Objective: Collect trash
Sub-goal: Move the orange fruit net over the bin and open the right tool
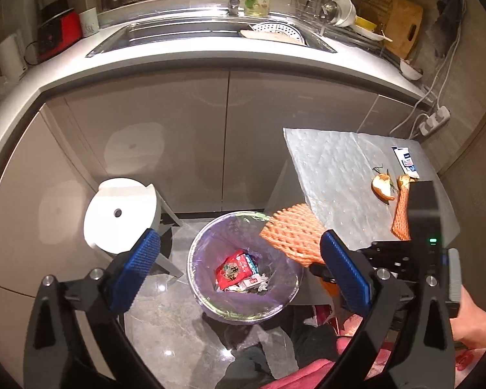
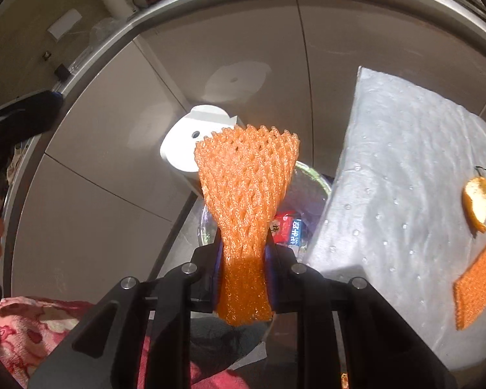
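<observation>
Left wrist view: my left gripper hangs spread wide and empty above the bin, which already holds a few wrappers. My right gripper is clamped on the narrow end of an orange foam net, its flared end fanning out over the bin's rim.

If I let go now, I judge the net could catch the rim or drift onto the floor, since it is light and sits off-centre, toward the table side. It might also cling to the pads.

Still on the grey mat: one more foam net, two peel pieces, one sachet. Beside the bin stands one white stool.
</observation>
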### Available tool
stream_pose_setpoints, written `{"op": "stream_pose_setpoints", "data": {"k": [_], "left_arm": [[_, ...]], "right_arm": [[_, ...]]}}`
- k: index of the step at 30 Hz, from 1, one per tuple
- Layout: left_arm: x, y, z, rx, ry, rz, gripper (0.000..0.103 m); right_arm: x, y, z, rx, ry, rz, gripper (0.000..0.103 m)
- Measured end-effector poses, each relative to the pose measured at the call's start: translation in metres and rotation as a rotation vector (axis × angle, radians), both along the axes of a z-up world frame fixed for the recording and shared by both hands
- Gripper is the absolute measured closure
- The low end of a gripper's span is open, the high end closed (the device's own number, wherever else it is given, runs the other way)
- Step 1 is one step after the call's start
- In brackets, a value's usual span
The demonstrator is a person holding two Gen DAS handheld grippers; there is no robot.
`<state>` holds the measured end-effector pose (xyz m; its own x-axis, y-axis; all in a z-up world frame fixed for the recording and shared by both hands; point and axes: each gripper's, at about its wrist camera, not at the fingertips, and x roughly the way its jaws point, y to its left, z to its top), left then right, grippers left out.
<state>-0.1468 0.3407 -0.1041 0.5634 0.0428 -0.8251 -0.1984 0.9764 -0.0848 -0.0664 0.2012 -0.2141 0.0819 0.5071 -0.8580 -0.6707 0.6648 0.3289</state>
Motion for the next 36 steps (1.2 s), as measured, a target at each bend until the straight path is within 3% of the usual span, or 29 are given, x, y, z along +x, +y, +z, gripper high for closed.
{"op": "stream_pose_setpoints", "data": {"k": [7,11,12,13,14,16,21,25,31,36], "left_arm": [[-0.026,0.024,0.005,-0.016,0.028,0.087,0.008],[-0.035,0.029,0.006,0.003,0.031,0.111,0.008],[-0.037,0.028,0.006,0.011,0.029,0.112,0.008],[-0.038,0.028,0.007,0.016,0.029,0.110,0.008],[-0.038,0.027,0.007,0.019,0.029,0.109,0.008],[-0.038,0.026,0.007,0.019,0.028,0.105,0.008],[-0.030,0.021,0.010,-0.002,0.005,0.077,0.008],[-0.021,0.011,0.015,-0.011,-0.018,0.042,0.008],[0.004,-0.011,0.018,-0.053,-0.037,-0.008,0.008],[0.029,-0.052,0.016,-0.093,-0.066,-0.095,0.008]], "right_arm": [[0.006,0.061,-0.073,-0.103,0.104,0.059,0.080],[0.008,0.075,-0.094,-0.166,0.110,0.054,0.077],[0.010,0.076,-0.096,-0.173,0.108,0.046,0.068],[0.011,0.076,-0.096,-0.176,0.109,0.036,0.045],[0.011,0.075,-0.093,-0.181,0.089,0.021,0.027],[0.012,0.072,-0.085,-0.174,0.057,0.013,0.021],[0.016,0.063,-0.057,-0.109,0.040,0.029,0.014],[0.021,0.031,-0.018,-0.033,0.011,-0.020,0.009],[0.035,-0.059,0.048,0.070,-0.083,-0.205,0.004],[0.052,-0.151,0.077,0.047,-0.175,-0.419,0.002]]}}
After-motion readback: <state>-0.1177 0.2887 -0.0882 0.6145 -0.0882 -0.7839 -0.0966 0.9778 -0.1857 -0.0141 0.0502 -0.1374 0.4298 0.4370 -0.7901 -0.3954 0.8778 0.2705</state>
